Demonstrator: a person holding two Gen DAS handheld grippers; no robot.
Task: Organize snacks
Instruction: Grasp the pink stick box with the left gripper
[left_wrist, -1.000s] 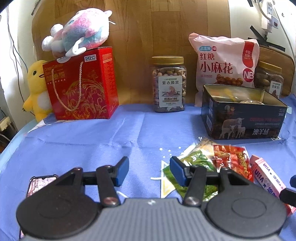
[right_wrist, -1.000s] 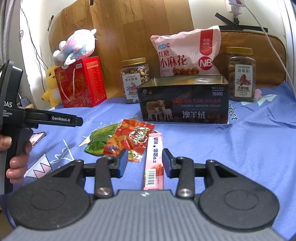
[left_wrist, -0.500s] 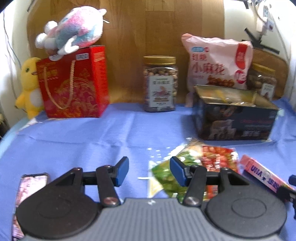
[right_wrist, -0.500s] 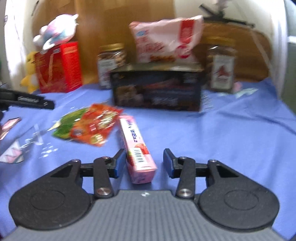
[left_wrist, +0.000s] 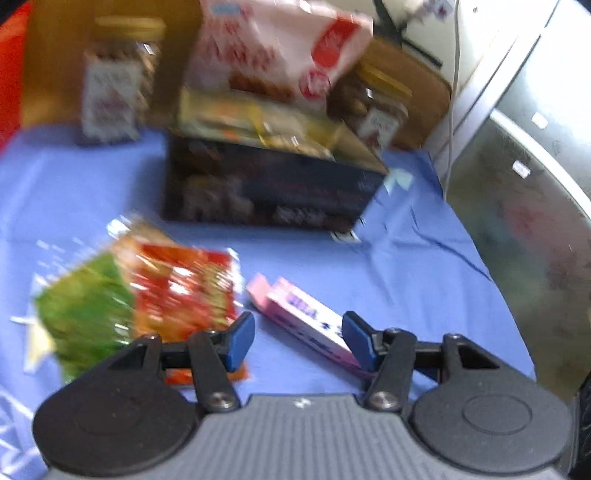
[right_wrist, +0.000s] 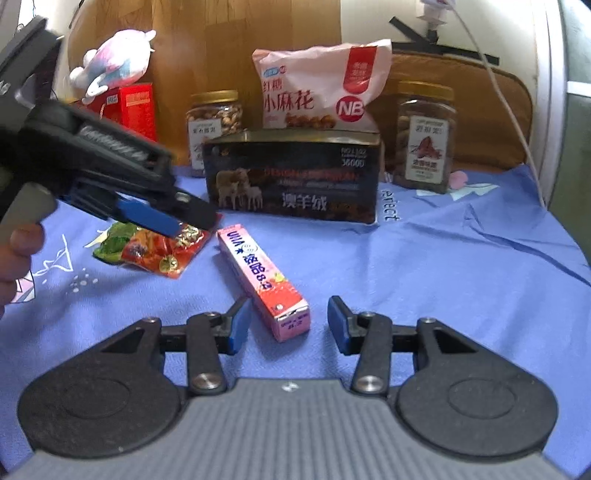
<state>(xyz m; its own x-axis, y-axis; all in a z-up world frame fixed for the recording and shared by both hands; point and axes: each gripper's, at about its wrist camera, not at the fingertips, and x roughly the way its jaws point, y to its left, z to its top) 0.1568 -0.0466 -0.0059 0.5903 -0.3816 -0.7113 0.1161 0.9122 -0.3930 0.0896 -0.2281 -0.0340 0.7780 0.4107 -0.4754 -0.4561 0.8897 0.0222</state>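
Fingers (right_wrist: 238, 325) of the right gripper (right_wrist: 286, 325) flank the pink box's (right_wrist: 264, 278) end, untouched.

Each hand-held gripper (right_wrist: 286, 319) has a ribbed grey body, two round black discs, black linkage arms with silver screws, and blue fingertips (right_wrist: 238, 323). The left one (left_wrist: 297, 341) looks identical.

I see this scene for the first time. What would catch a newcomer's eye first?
The long pink snack box lies on the blue cloth, just ahead of the open right gripper. Left of it, the left gripper, its jaws opening, hovers over the red snack packet. Behind stands the dark open tin.
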